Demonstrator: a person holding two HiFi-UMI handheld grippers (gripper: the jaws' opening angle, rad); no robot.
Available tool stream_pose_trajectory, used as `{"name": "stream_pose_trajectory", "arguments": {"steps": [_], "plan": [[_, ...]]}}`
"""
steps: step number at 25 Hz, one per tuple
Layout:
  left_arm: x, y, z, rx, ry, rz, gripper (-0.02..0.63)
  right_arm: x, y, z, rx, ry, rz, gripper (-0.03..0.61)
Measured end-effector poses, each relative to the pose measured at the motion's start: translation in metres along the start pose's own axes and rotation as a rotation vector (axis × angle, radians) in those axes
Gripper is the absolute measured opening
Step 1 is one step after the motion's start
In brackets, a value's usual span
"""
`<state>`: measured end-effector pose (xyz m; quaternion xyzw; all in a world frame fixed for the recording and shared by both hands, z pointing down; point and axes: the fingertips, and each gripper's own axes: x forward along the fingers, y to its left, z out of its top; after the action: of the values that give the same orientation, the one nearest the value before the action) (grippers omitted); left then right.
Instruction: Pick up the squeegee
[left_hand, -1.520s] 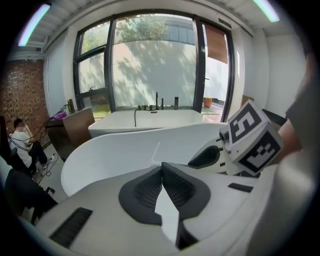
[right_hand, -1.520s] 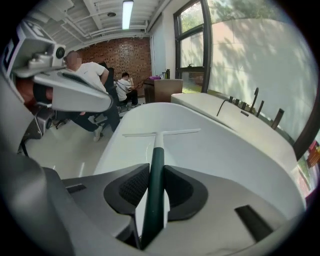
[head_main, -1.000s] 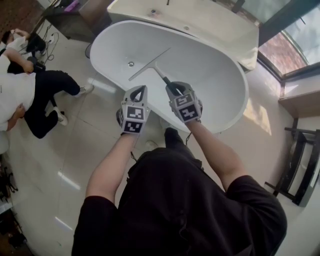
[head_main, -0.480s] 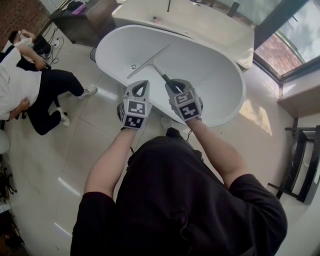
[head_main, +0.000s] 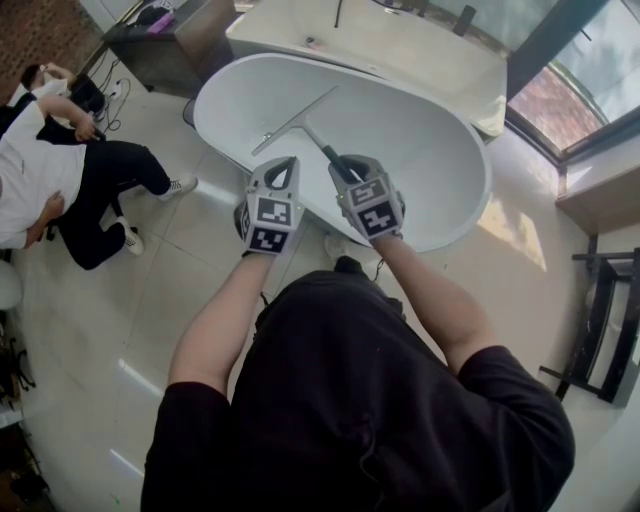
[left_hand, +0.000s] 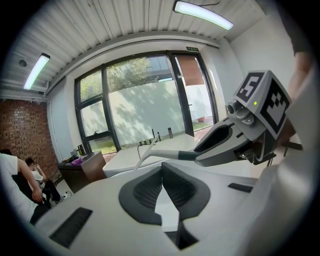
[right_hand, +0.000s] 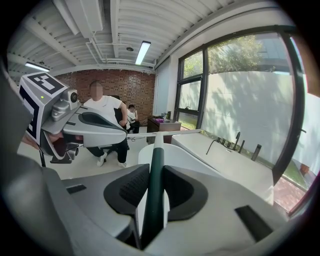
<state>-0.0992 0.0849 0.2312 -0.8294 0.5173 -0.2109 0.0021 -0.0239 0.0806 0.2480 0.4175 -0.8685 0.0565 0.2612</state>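
The squeegee (head_main: 296, 119) has a long pale blade and a dark green handle. It hangs over the white bathtub (head_main: 445, 215), with my right gripper (head_main: 349, 168) shut on the handle. In the right gripper view the green handle (right_hand: 153, 182) runs up between the pads to the blade (right_hand: 167, 134). My left gripper (head_main: 284, 168) floats just left of it, shut with nothing held. Its dark pads (left_hand: 145, 190) meet at the tips in the left gripper view. That view also shows the right gripper (left_hand: 225, 145) holding the squeegee (left_hand: 150, 152).
A second white tub (head_main: 420, 45) with taps stands behind the first, along large windows (head_main: 600, 70). Two people (head_main: 45, 170) sit on the tiled floor at the left beside a dark cabinet (head_main: 160, 35). A black rack (head_main: 610, 340) stands at the right.
Both grippers stay almost still, the right one keeping hold of the squeegee. The blade sits slightly higher in the view. The person on the floor has shifted a little.
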Motion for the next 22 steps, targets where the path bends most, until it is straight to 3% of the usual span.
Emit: {"name": "stream_pose_trajectory", "arguments": {"steps": [22], "plan": [[0.006,-0.0002,0.003,0.018,0.009,-0.005,0.002,-0.0017,-0.0057,0.0048,-0.003,-0.009,-0.013,0.098]]}}
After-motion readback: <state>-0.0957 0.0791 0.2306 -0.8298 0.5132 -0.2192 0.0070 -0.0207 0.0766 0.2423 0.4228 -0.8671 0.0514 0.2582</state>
